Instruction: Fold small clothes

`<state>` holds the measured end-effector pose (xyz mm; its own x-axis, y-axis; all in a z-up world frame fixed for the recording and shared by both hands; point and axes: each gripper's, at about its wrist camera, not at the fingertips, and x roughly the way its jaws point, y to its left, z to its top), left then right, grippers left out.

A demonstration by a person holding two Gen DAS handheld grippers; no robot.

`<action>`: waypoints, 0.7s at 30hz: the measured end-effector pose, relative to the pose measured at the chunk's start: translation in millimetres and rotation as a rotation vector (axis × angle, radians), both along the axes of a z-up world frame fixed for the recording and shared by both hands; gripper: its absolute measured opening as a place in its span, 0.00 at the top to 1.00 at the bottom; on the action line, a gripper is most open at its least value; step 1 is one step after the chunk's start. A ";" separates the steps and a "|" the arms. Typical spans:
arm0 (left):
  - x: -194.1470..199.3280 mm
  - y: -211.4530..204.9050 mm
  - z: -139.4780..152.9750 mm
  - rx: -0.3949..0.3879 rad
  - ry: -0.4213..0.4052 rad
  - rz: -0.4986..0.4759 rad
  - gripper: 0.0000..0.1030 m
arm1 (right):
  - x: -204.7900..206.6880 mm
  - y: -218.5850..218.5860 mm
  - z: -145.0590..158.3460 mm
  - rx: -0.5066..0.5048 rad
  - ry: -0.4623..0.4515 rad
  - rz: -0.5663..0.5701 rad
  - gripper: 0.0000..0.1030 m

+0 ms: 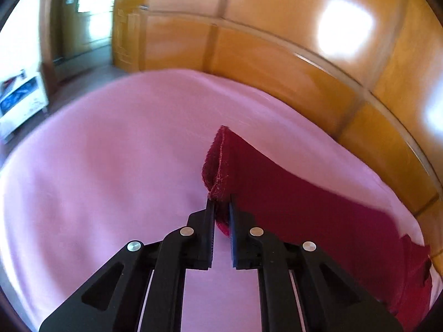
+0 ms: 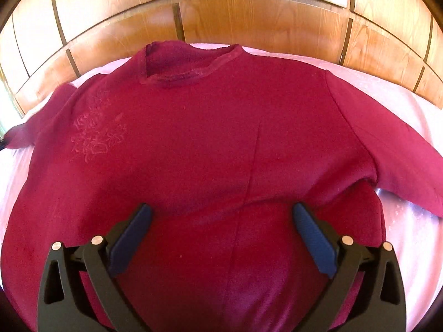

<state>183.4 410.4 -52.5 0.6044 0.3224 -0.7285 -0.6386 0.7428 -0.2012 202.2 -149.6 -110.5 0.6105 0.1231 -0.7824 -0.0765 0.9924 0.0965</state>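
A dark red long-sleeved top (image 2: 210, 138) lies flat, front up, on a pink sheet (image 2: 409, 238), neck towards the wooden headboard. My left gripper (image 1: 221, 207) is shut on the cuff end of its left sleeve (image 1: 221, 163) and holds it lifted off the sheet; the sleeve runs back to the right. My right gripper (image 2: 221, 213) is open and empty, hovering over the lower middle of the top. An embroidered motif (image 2: 97, 135) sits on the chest.
A wooden panelled headboard (image 2: 249, 19) runs along the far edge of the pink sheet (image 1: 110, 152). A white box (image 1: 22, 102) stands on the floor at the far left.
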 end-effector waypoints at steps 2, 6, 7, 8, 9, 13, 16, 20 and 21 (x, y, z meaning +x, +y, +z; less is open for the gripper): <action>-16.5 13.8 -0.8 0.036 0.045 0.021 0.92 | -1.2 -0.6 0.4 -0.001 -0.002 -0.001 0.02; -29.0 26.7 -25.9 0.037 0.184 0.022 0.92 | -2.4 -0.1 1.4 -0.015 -0.003 0.000 0.02; -29.2 24.4 -35.1 0.043 0.220 0.029 0.90 | -2.3 -0.2 1.4 -0.016 -0.003 -0.001 0.02; -28.5 22.4 -38.1 0.059 0.227 0.035 0.88 | -2.8 -1.1 1.8 -0.016 -0.004 0.000 0.02; -28.9 20.0 -39.1 0.073 0.228 0.041 0.86 | -3.1 -1.7 2.1 -0.016 -0.004 0.000 0.02; -44.8 2.7 -21.7 0.003 0.162 0.083 0.64 | -3.1 -2.2 2.3 -0.011 -0.004 0.001 0.02; -69.4 -33.0 2.0 -0.040 0.048 -0.034 0.53 | -3.7 -3.4 2.9 -0.010 -0.006 0.001 0.02; -105.2 -114.3 15.4 -0.118 -0.038 -0.323 0.53 | -6.2 -6.4 7.2 -0.009 0.007 0.004 0.02; -111.0 -131.6 15.5 -0.125 -0.037 -0.379 0.51 | -9.4 -8.6 10.2 -0.003 0.022 0.007 0.02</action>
<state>72.4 278.8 -37.1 0.6898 -0.0186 -0.7237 -0.3146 0.8926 -0.3229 192.8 -158.1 -100.3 0.5924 0.1247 -0.7959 -0.0812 0.9922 0.0950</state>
